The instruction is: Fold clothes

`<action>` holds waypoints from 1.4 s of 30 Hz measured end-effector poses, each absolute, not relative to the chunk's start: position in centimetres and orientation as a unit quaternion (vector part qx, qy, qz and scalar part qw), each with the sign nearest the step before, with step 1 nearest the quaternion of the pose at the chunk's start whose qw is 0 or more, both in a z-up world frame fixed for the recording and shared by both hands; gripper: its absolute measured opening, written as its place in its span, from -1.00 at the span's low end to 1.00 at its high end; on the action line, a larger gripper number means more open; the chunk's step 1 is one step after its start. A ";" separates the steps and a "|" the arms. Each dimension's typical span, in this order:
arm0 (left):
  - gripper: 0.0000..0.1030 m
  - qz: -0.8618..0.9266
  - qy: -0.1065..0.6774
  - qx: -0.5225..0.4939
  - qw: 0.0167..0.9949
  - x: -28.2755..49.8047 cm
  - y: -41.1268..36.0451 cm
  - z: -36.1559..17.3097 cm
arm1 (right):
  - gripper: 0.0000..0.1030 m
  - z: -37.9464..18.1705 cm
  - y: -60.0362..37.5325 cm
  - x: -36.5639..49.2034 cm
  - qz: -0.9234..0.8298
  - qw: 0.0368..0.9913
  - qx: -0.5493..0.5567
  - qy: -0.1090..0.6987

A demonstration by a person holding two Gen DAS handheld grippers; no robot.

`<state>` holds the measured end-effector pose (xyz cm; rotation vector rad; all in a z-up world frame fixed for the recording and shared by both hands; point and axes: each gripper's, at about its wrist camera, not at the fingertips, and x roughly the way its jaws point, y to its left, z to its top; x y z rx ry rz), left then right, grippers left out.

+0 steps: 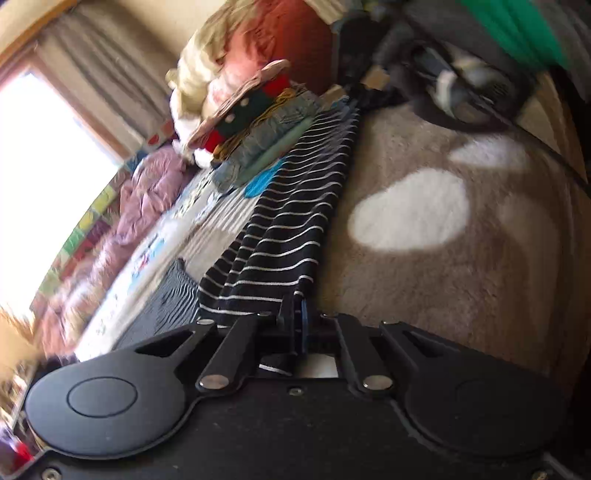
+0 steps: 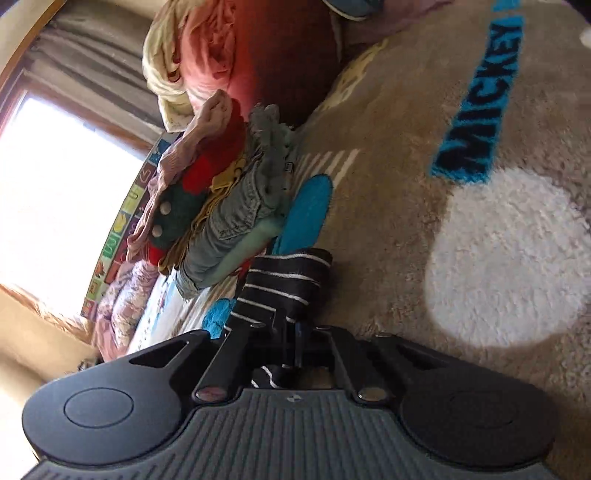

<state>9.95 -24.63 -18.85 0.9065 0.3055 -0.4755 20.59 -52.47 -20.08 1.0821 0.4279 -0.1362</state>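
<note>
A black garment with thin white stripes (image 1: 295, 221) stretches away from my left gripper (image 1: 297, 314), which is shut on its near edge. In the left wrist view the cloth runs taut toward the far end, where the other gripper (image 1: 458, 88) shows blurred. In the right wrist view my right gripper (image 2: 291, 325) is shut on a bunched end of the same striped garment (image 2: 284, 280), held just above the rug. A stack of folded clothes (image 2: 221, 206) lies to the left of it.
A beige shag rug (image 2: 424, 122) with white patches and blue "MICKEY" lettering covers the floor. Behind the stack sit a red and cream pile (image 2: 236, 55), a pink quilt (image 1: 147, 195), curtains and a bright window (image 1: 44, 166). A green-sleeved person (image 1: 517, 33) is at top right.
</note>
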 end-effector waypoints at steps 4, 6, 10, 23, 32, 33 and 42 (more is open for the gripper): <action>-1.00 -0.222 0.108 0.497 0.832 8.6 -25.1 -20.4 | -0.93 -19.8 -52.6 20.5 -0.065 0.838 0.507 0.189; -1.00 -0.218 0.099 0.506 0.829 8.4 -25.1 -20.7 | -0.93 -19.8 -52.8 20.4 -0.070 0.838 0.508 0.186; -1.00 -0.207 0.077 0.527 0.821 7.8 -25.2 -21.0 | -0.93 -19.7 -53.1 20.1 -0.082 0.842 0.503 0.178; -1.00 -0.195 0.064 0.533 0.820 6.9 -24.9 -21.6 | -0.91 -19.7 -54.3 18.1 -0.129 0.850 0.483 0.164; -0.73 -0.247 0.145 0.403 0.869 6.9 -21.9 -16.5 | -0.33 -18.1 -55.3 16.0 -0.169 0.863 0.464 0.108; -0.73 -0.240 0.156 0.375 0.882 7.4 -21.3 -15.8 | -0.33 -17.7 -55.0 15.8 -0.159 0.872 0.450 0.105; -0.74 -0.190 0.227 0.283 0.912 10.9 -20.1 -17.3 | -0.33 -14.8 -48.1 18.0 0.076 0.924 0.328 0.182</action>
